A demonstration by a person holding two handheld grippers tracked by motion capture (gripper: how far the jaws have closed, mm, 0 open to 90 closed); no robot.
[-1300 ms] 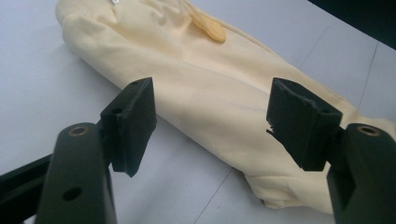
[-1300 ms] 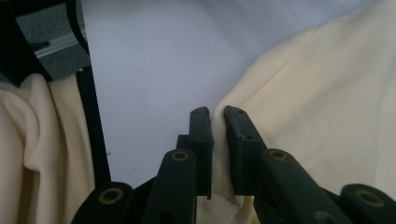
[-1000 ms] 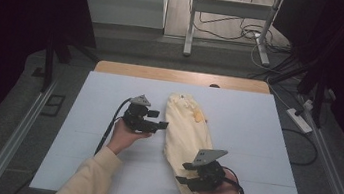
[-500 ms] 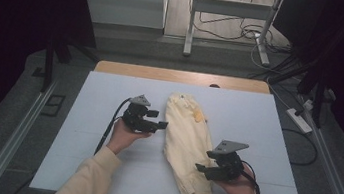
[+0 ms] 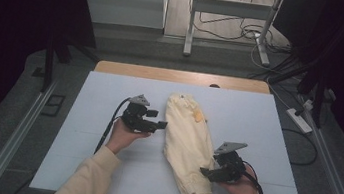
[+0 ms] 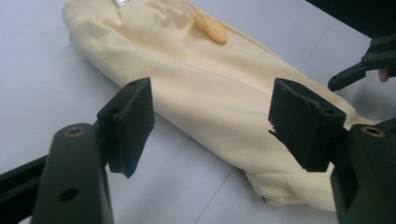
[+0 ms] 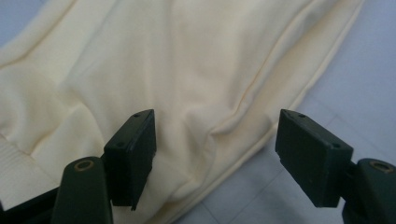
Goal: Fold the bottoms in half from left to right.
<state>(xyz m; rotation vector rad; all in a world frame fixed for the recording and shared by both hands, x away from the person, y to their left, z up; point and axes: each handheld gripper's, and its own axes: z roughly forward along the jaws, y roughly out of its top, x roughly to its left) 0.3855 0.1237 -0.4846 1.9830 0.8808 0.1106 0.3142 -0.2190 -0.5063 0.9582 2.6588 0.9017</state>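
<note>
A pale yellow folded garment (image 5: 189, 142) lies lengthwise down the middle of the white table (image 5: 88, 101), with a small orange patch (image 5: 198, 115) near its far end. My left gripper (image 5: 159, 124) hovers just left of the cloth, open, its jaws aimed at the garment's left edge (image 6: 187, 93). My right gripper (image 5: 206, 172) sits at the garment's near right edge, open and empty, low over the cloth (image 7: 187, 84). In the left gripper view, the right gripper's fingertips (image 6: 355, 70) show at the far right.
The table's wooden far edge (image 5: 183, 76) lies beyond the garment. A metal stand (image 5: 189, 28), cables and a power strip (image 5: 298, 118) are on the floor behind and to the right. Rails run along both sides of the table.
My right gripper has moved from on top of the garment's near end out to its right edge and a little farther away. The left gripper has stayed put.
</note>
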